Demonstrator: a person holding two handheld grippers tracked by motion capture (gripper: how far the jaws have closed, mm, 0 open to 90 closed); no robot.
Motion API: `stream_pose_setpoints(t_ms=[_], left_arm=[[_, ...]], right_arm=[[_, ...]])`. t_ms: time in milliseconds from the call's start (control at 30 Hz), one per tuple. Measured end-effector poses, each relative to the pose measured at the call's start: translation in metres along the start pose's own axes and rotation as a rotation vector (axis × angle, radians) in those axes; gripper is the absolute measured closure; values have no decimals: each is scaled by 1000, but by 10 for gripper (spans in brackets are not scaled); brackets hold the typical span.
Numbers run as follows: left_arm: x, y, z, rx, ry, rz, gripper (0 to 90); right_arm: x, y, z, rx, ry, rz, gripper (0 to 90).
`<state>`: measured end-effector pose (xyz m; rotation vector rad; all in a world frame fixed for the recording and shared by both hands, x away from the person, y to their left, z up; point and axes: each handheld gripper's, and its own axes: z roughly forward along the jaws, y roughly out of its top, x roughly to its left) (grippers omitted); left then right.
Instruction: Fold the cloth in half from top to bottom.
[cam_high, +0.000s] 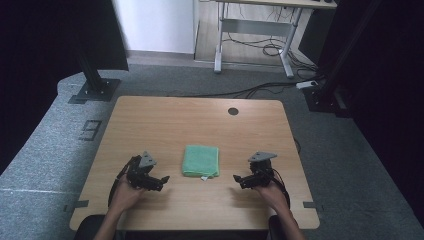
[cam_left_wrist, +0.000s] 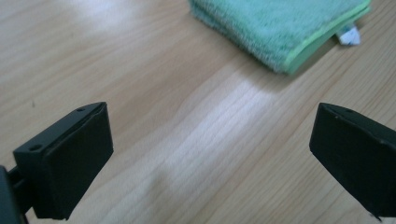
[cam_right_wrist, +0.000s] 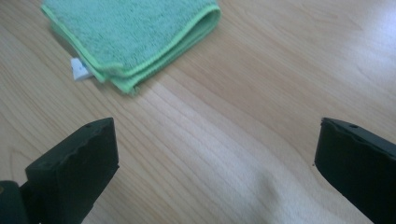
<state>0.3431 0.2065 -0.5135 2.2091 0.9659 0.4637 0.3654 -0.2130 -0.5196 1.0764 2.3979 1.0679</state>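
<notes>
A folded green cloth (cam_high: 201, 160) is laid flat on the wooden table (cam_high: 200, 120), near the middle of the table's width and toward the person's side of it. The cloth is folded into a roughly square pad of several layers, and a small white tag (cam_high: 204, 178) protrudes from its near edge. The left gripper (cam_high: 161, 180) is held in the left hand (cam_high: 125, 192) just to the left of the cloth, with its tips directed toward the cloth but apart from it. The right gripper (cam_high: 238, 178) is held in the right hand (cam_high: 270, 192) to the right of the cloth, also directed inward and apart from it. The cloth is thus positioned between the two grippers and is touched by neither. In the left gripper view, the two black jaws are set wide apart at the lower corners, bare wood is seen between them, and the cloth (cam_left_wrist: 280, 28) with its tag (cam_left_wrist: 349, 36) is located ahead, toward the upper right. In the right gripper view, the jaws are likewise spread wide with nothing between them, and the cloth (cam_right_wrist: 130, 32) with its tag (cam_right_wrist: 79, 69) is located ahead, toward the upper left. A round cable hole (cam_high: 233, 111) is set in the far part of the table. A grey carpet (cam_high: 45, 150) is seen around the table, and a white-framed desk (cam_high: 255, 30) stands beyond it with cables lying beneath.
</notes>
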Motion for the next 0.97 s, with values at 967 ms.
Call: stream_pose_setpoints(t_ms=[967], left_arm=[[3,-29,21,64,-27,-56,0]], right_arm=[[-5,-37,14,29,-29,2,0]])
